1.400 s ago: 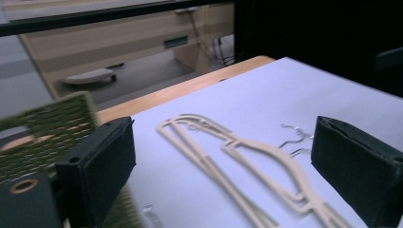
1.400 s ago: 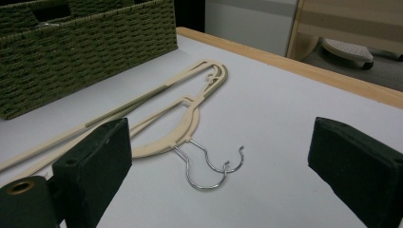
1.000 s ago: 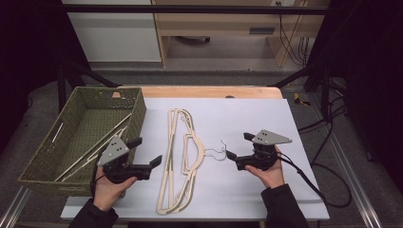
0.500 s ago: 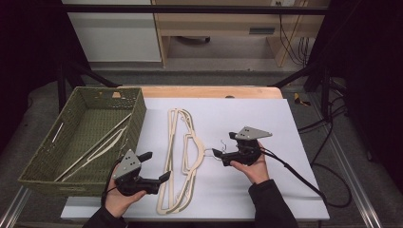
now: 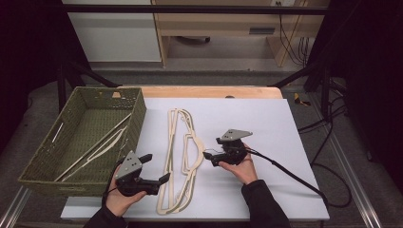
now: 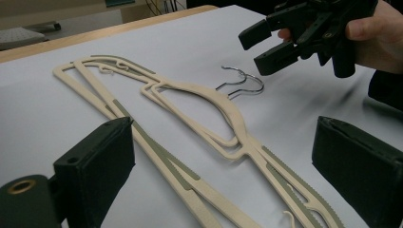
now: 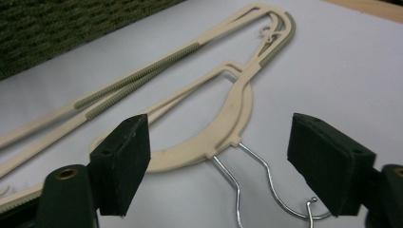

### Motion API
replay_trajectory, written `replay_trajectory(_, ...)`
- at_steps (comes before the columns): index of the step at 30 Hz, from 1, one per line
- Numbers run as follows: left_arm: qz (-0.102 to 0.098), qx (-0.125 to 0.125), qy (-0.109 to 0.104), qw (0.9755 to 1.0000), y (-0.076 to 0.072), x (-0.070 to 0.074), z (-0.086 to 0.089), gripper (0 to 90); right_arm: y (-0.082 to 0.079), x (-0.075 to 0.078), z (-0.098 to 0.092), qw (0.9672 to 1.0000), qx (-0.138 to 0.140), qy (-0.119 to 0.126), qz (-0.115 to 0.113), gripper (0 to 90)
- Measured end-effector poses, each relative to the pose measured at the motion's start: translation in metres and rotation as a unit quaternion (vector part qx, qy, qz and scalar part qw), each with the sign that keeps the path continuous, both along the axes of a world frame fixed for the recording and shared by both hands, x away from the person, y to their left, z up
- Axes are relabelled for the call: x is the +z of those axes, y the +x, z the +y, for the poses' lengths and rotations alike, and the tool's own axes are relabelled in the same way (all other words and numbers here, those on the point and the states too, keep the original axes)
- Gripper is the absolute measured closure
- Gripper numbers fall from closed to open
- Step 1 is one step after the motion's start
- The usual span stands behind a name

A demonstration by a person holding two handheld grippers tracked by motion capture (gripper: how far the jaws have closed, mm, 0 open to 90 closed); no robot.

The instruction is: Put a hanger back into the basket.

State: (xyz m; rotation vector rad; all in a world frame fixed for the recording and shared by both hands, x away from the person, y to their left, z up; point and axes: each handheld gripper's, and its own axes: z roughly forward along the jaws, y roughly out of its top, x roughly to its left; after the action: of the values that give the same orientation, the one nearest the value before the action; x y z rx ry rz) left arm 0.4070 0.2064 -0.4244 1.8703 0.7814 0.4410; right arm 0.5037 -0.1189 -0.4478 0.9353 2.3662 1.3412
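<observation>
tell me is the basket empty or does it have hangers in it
Not empty. The green woven basket holds at least one cream hanger lying slanted across its floor. Two more hangers lie outside it, flat on the table.

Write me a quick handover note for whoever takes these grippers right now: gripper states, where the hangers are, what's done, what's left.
Left gripper: open, holding nothing, beside the lower end of the stacked hangers.
Right gripper: open, jaws just been closing, nothing pinched; the wire hooks lie between them.
Hangers: two cream ones stacked on the white table; more hangers lie in the green basket.
Done: some hangers are in the basket.
Left: probably grip the stack at hook and lower end, then carry it to the basket.
</observation>
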Motion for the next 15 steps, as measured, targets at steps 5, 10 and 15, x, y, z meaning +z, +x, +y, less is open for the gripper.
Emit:
replay_trajectory(5, 0.0, -0.001, 0.003, 1.0, 0.0, -0.001, 0.0, 6.8, 0.005, -0.011, 0.007, 0.9997, 0.007, -0.023, 0.009, 34.0)
replay_trajectory(10, 0.002, -0.001, 0.004, 1.0, 0.001, -0.002, 0.001, 6.8, 0.011, -0.021, 0.013, 0.9988, 0.015, -0.042, 0.021, 44.8)
replay_trajectory(15, 0.004, -0.001, 0.006, 1.0, 0.002, -0.003, 0.001, 6.8, 0.014, -0.028, 0.014, 0.9974, 0.012, -0.065, 0.03, 58.1)
